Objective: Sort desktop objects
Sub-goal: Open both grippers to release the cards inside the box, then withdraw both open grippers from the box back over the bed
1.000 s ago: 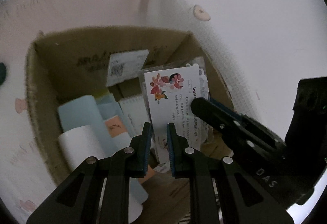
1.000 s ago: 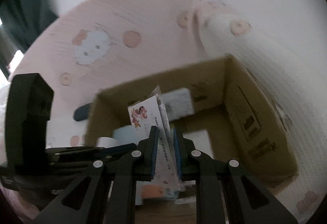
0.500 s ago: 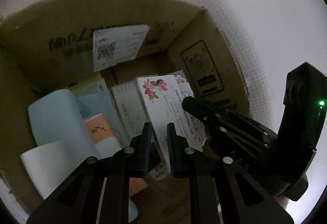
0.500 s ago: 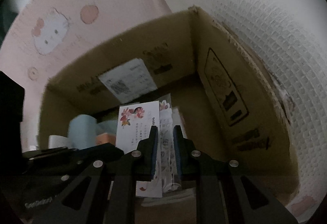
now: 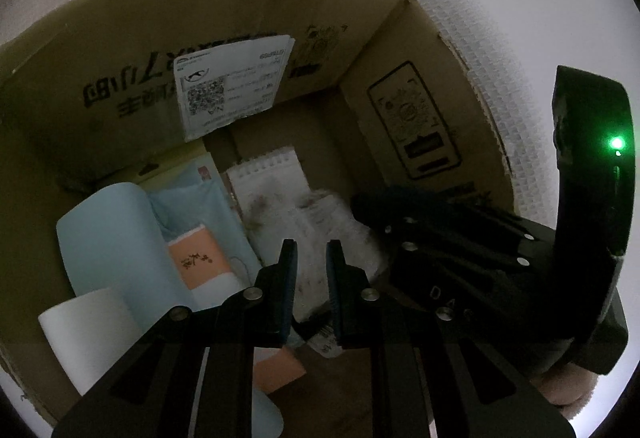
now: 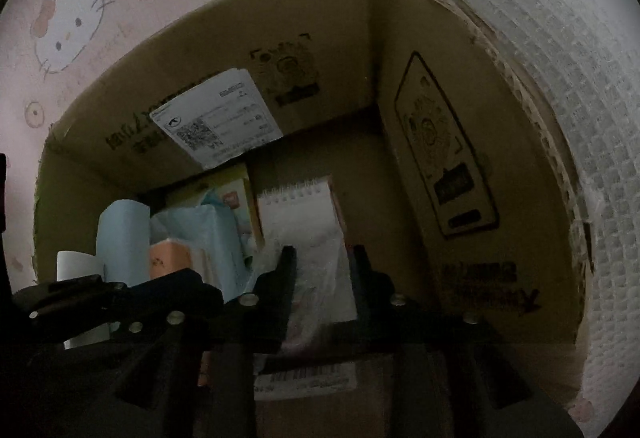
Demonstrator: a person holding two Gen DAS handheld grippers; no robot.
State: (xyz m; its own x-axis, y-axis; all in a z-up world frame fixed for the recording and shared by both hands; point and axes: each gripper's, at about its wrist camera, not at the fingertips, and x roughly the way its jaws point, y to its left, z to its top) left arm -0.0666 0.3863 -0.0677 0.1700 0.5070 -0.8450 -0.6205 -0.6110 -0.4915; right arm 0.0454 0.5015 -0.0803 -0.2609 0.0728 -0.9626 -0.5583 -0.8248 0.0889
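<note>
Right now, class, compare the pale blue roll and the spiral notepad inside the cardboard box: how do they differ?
The pale blue roll is curled into a tube; the spiral notepad is flat. The roll is plain blue; the notepad is white with a wire binding along its top. Both lean upright inside the cardboard box.

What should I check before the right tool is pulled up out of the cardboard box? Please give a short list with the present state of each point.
1. Packet of cards is inside the cardboard box: ok.
2. Right tool has let go: its jaws are opening, but the packet is between them; whether a pad touches the wrap, cannot tell.
3. Packet is at rest: cannot tell, it is blurred in both views.
4. Packet stands beside the spiral notepad, not on the blue paper roll: ok.
5. Left tool is shut and holds nothing: ok.
6. Left tool is apart from the right tool: ok, though close.
</note>
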